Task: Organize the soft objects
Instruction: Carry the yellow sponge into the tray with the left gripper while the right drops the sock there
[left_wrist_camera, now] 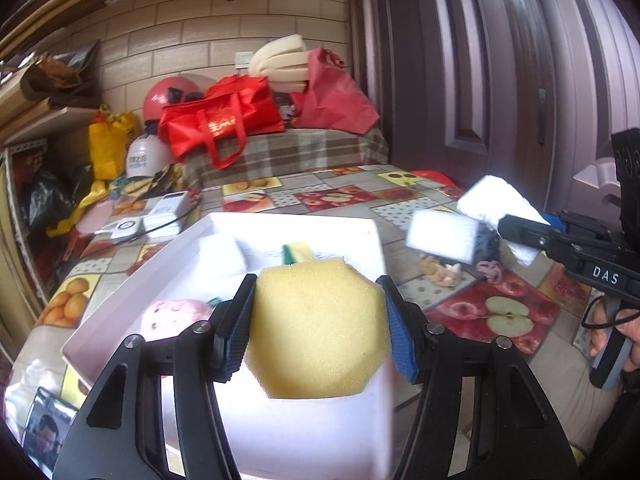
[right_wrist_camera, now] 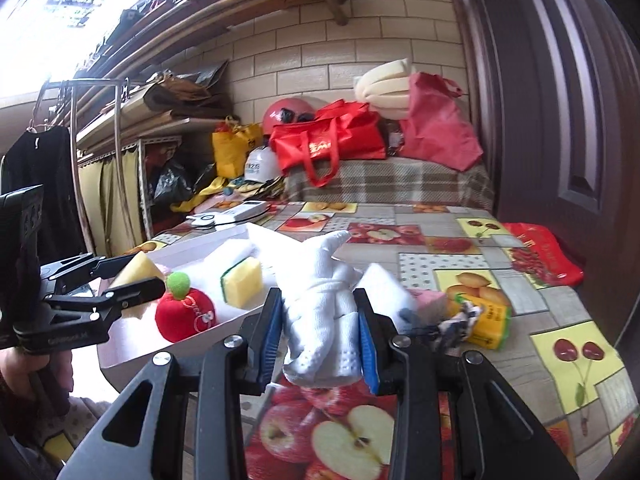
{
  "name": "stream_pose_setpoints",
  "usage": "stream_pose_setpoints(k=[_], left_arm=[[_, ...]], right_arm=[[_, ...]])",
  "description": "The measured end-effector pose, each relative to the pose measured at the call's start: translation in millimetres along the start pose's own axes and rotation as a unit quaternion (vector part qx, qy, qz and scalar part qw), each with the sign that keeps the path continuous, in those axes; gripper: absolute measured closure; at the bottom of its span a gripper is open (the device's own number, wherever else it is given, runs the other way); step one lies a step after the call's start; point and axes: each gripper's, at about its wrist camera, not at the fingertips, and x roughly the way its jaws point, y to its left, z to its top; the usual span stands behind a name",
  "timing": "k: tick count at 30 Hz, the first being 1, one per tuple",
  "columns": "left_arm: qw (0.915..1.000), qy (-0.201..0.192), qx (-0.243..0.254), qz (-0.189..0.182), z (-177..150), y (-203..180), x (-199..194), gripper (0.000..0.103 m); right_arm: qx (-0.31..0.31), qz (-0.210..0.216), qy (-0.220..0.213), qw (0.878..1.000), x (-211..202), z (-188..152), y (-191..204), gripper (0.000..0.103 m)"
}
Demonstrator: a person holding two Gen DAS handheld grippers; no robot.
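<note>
Sorting midway: left gripper (left_wrist_camera: 316, 320) clamps yellow foam sponge (left_wrist_camera: 316, 328) over white plastic tray (left_wrist_camera: 120, 300), right gripper (right_wrist_camera: 320, 336) clamps rolled white cloth (right_wrist_camera: 320, 320), oddments remain right.

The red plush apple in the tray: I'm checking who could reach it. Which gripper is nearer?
Left. The left gripper, holding a yellow sponge, hangs beside the red plush apple; the right gripper, clamping a white cloth, sits outside the tray.
</note>
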Motion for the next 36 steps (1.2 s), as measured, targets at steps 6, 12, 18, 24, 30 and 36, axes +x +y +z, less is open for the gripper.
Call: stream_pose_setpoints(k=[6,12,18,24,30,36], left_arm=[[0.9980,0.010,-0.045,0.044,-6.1,47.1,-6.6,0.044],[0.9955,0.022,-0.062,0.067,-9.5,68.9,-3.9,0.044],[0.9959,0.032,-0.043,0.072,-7.7,67.3,7.7,0.044],[0.9928,0.057,-0.074,0.075,-6.7,85.4,21.4,0.044],[0.9910,0.062,-0.087,0.081,-5.6,94.4,25.8,0.044],[0.9886,0.076,-0.101,0.082,-5.1,102.3,33.5,0.044]], right_arm=[[-0.014,0.026,0.018,0.999,14.8,-0.5,18.2,0.069],[-0.012,0.052,0.037,0.998,36.4,-0.4,33.9,0.069],[-0.045,0.059,0.035,0.997,53.5,1.5,58.3,0.069],[-0.061,0.057,0.052,0.995,78.1,7.5,69.4,0.069],[-0.056,0.052,0.081,0.994,104.7,11.7,68.9,0.069],[-0.074,0.042,0.100,0.991,130.2,16.7,81.9,0.069]])
